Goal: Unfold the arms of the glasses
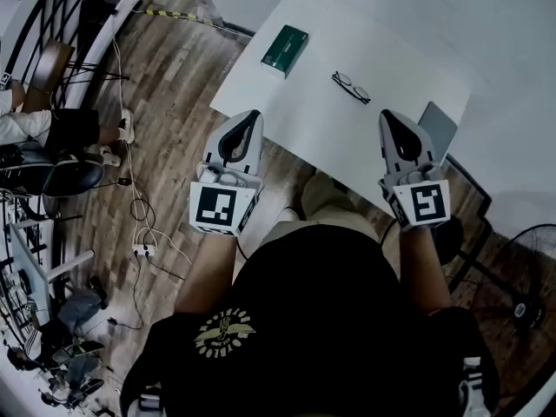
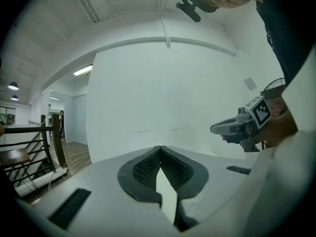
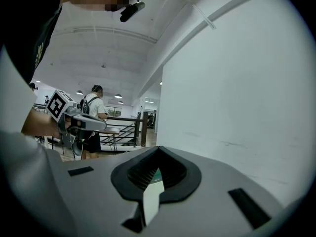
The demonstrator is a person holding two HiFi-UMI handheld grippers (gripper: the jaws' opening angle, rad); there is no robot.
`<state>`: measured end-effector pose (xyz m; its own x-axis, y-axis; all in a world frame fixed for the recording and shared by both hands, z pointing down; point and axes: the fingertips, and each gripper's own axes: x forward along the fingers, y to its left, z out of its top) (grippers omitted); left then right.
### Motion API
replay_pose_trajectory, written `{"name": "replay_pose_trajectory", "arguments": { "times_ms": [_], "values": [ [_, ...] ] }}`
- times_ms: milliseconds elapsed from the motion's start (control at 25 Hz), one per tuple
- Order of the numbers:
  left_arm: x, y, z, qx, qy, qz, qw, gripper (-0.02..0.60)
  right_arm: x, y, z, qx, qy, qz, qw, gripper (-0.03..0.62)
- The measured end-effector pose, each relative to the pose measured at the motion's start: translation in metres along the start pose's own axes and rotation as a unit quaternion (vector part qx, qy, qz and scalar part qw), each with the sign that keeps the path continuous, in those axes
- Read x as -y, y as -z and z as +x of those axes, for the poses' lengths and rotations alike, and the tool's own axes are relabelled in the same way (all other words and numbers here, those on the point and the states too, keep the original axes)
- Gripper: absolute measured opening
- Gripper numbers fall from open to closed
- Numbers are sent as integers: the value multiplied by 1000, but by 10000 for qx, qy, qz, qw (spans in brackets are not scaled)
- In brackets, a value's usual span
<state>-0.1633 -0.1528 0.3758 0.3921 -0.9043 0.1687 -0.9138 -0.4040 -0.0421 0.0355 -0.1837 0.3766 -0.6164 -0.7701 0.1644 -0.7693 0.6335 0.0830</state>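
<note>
The grey left gripper (image 1: 247, 118) and the grey right gripper (image 1: 389, 118) are both clenched on nothing. The thin dark-framed glasses (image 1: 350, 87) lie on the white table (image 1: 295, 124) ahead of and between them, nearer the right gripper. I'd open the jaws first, then steady the frame with one gripper and ease an arm out with the other.

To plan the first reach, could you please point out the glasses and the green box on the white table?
glasses (image 1: 351, 88), head view, on the middle of the frame, between the lenses.
green box (image 1: 285, 49), head view, on the middle of its top face.
</note>
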Motion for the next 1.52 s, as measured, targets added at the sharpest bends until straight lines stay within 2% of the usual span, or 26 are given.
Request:
{"name": "replay_pose_trajectory", "arguments": {
  "times_ms": [280,960,1520],
  "values": [
    [-8,27,12,-303,-23,-166,9994,6,4,17,23,-208,-146,77,9996,-5],
    [4,95,63,-604,226,-321,9974,6,21,92,67,-891,-384,-150,9952,-5],
    [0,145,108,-940,222,-529,9939,6,48,177,128,-1873,-584,-567,9789,-5]
  ]
}}
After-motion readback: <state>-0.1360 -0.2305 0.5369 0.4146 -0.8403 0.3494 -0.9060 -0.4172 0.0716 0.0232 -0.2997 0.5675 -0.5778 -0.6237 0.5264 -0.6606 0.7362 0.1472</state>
